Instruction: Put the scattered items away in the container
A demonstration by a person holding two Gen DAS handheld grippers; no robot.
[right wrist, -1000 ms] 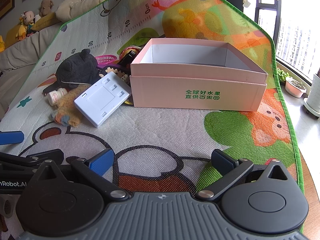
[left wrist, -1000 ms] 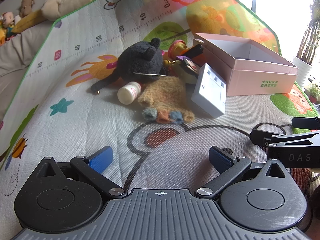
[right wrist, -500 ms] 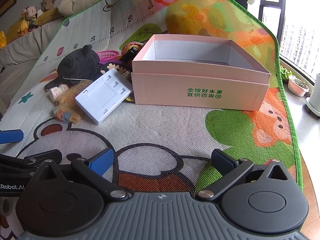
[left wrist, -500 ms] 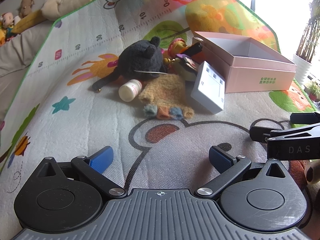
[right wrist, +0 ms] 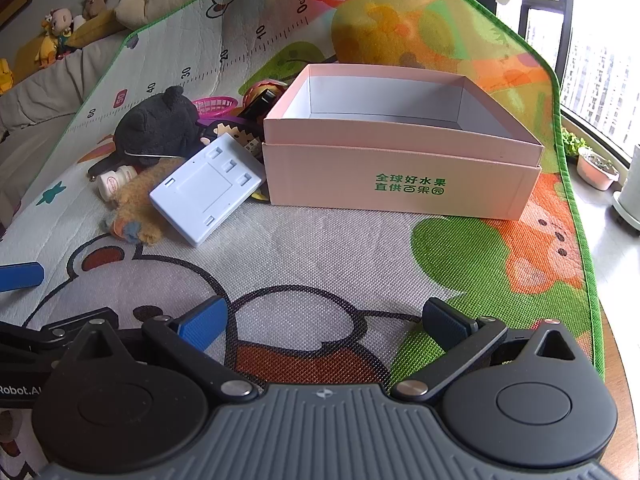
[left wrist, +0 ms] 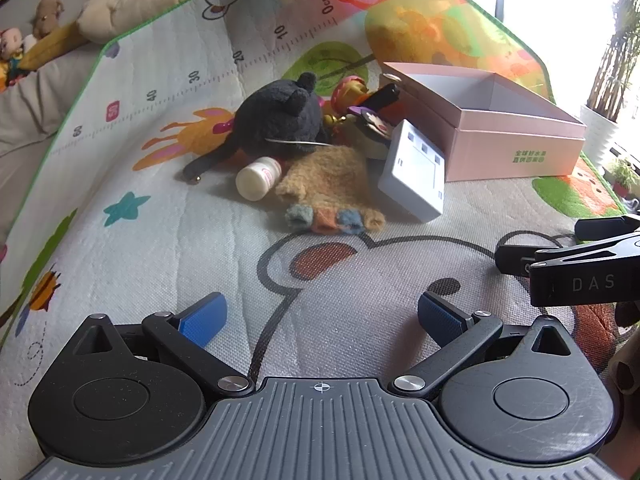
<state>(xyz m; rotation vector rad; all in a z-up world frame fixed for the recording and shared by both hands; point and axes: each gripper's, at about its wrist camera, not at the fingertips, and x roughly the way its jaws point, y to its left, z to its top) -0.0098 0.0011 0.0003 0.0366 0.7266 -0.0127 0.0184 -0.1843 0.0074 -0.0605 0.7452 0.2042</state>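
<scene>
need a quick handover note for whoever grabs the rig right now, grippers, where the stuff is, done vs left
Left gripper: open, holding nothing, low over the play mat, facing the pile.
Right gripper: open, holding nothing, facing the pink box.
Pile sits left of the box: black plush, white bottle, tan knit glove, and pale blue plastic case propped on the pile beside the box. Small toys and a pink basket lie behind them.
Done: nothing; what shows of the box interior is bare.
Left: every item still goes into the box. The blue case looks the easiest first pick.
</scene>
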